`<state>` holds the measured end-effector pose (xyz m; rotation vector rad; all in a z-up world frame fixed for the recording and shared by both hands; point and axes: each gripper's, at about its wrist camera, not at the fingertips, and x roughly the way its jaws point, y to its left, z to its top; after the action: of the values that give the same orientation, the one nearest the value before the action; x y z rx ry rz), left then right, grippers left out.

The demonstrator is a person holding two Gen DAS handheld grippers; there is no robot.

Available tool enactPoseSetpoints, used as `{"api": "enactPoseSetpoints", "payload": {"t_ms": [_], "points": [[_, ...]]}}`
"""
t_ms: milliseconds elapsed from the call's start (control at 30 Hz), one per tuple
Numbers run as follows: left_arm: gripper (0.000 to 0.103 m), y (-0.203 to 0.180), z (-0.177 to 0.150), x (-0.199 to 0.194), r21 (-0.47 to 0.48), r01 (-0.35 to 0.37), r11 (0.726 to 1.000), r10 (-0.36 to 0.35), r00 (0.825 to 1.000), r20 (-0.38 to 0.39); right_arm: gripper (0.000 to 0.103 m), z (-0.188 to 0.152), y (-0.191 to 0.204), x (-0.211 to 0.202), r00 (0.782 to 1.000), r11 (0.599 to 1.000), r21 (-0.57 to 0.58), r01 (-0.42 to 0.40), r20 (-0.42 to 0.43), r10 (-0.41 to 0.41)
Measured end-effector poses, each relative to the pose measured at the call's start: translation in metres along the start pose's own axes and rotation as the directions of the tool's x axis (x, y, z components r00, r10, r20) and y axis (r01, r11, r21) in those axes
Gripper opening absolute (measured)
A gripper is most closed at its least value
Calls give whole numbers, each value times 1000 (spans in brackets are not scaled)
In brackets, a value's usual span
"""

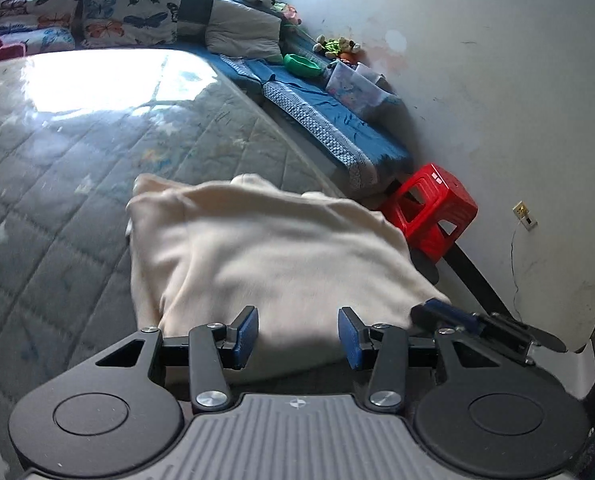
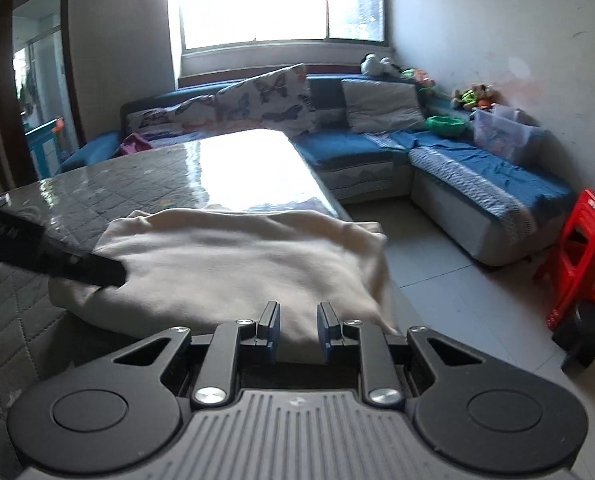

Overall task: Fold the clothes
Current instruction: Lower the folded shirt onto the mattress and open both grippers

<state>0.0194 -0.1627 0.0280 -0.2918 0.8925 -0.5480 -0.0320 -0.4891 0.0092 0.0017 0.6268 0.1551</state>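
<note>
Both of my grippers, left gripper and right gripper, are hanging with jaws apart and gripping nothing at the near edge of the cream garment, which is lying on the quilted table, right gripper nearer its table-edge corner.

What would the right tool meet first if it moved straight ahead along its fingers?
Most likely the cream garment on the table: its near edge lies just beyond the open right tool.

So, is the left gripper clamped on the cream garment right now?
No. The left gripper stands open, pads apart, above the cream garment's near edge.
</note>
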Motion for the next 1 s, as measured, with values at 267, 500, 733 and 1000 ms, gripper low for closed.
{"api": "enactPoseSetpoints", "payload": {"t_ms": [267, 500, 733, 1000], "points": [[43, 17, -9, -7, -49, -10, 999, 11, 1000, 24, 20, -9, -9, 5, 1000, 999, 47, 7, -21, -6], [43, 27, -13, -9, -80, -18, 997, 20, 999, 26, 20, -9, -5, 10, 999, 1000, 17, 25, -35, -25], [43, 19, -13, -19, -56, -14, 998, 17, 998, 53, 20, 1, 20, -1, 1000, 999, -28, -28, 10, 29], [48, 27, -22, -28, -72, -44, 996, 47, 998, 40, 20, -3, 59, 16, 998, 991, -123, -57, -8, 56]]}}
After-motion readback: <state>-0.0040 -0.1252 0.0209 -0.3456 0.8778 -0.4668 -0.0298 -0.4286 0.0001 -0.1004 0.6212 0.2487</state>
